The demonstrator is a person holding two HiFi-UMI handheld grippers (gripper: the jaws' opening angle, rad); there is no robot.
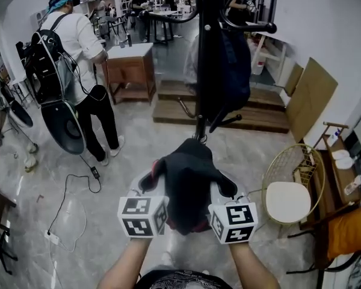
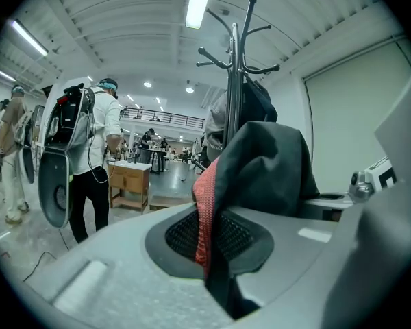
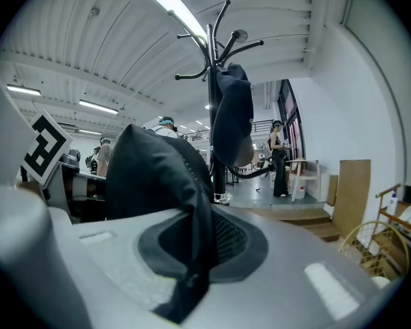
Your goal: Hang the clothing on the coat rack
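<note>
Both grippers are clamped on one dark garment (image 1: 189, 179), each pinching a fold of it. In the left gripper view the left gripper (image 2: 212, 256) has its jaws nearly together on the cloth, and a red knitted edge (image 2: 204, 211) of the garment runs down across the black mesh pad and into the pinch. In the right gripper view the right gripper (image 3: 188, 266) has its jaws pressed on a dark seam of the same garment, which bulges up above the pad. From the head view the garment hangs bunched between the two grippers, spanning from one to the other, held in front of the person's body and above the pale marble floor (image 1: 126, 161). The coat rack (image 1: 206, 53) stands straight ahead, just beyond the garment but not touching it — a black pole with curved hooks at the top. Another dark piece of clothing (image 1: 231, 65) already hangs on its right side. To the left stands a person (image 1: 78, 71) in a white top with a black backpack, facing away; to the right sits a gold wire chair (image 1: 289, 191).
</note>
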